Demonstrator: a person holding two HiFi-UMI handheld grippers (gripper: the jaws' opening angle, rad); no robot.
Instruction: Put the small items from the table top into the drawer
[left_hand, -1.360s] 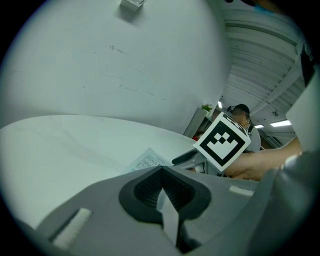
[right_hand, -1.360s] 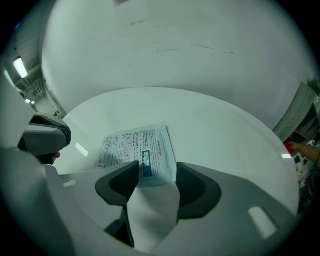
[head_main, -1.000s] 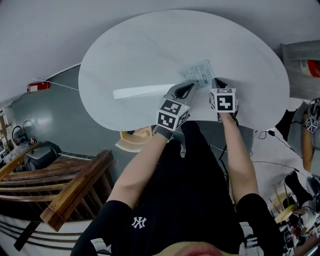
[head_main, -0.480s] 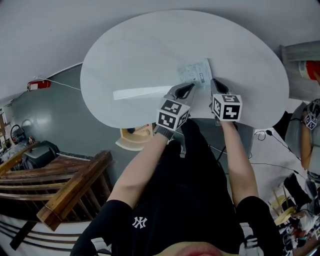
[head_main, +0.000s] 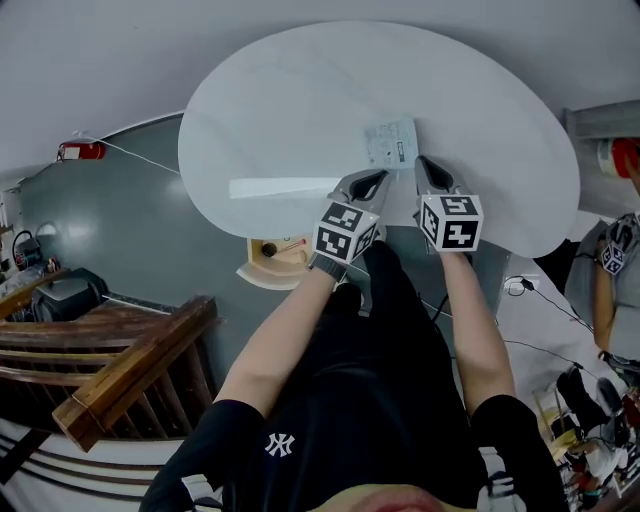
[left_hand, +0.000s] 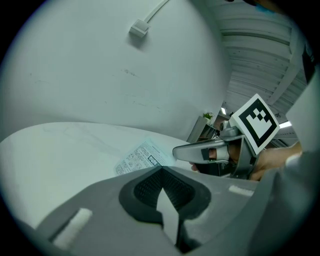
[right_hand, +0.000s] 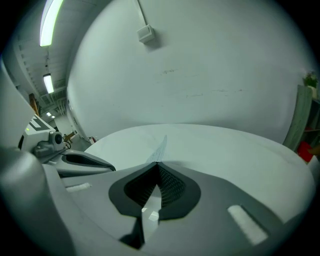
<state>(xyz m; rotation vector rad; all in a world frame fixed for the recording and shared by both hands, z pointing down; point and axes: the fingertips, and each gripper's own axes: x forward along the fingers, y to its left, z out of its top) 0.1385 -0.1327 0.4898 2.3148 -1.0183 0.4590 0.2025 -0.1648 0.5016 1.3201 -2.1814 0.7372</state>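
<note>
Two closed tools at the table's near rim, one with a sheet in its pinch

Working at the near side of a round white table (head_main: 300, 100), both forearms reaching out from a black-clad lap.

Gripping a printed sheet (head_main: 390, 143) by its near right corner with the right gripper (head_main: 423, 163), pads pressed narrow on the paper with no gap between them. Along that tool's own jaws, showing only as a thin sliver seen nearly edge-on (right_hand: 162, 145), running forward from the closed tips over the table top. Placed over the table's near right part, well apart from the far rim. Cannot tell whether lifted fully clear of the surface or touching it at the far edge.

Holding nothing with the left gripper (head_main: 373, 177): tips meeting, empty. Held just left of the sheet's near edge and apart from it, near the right tool but not touching it.

Below the table's rim, left of the left tool: a pale wooden box-like thing (head_main: 272, 262) with something dark and round in it. Cannot say whether that is the drawer. Farther down and left, a wooden stair rail (head_main: 130, 375). On the pale surface beyond the table, a white plug box (right_hand: 146, 34) hanging on its cable.
</note>
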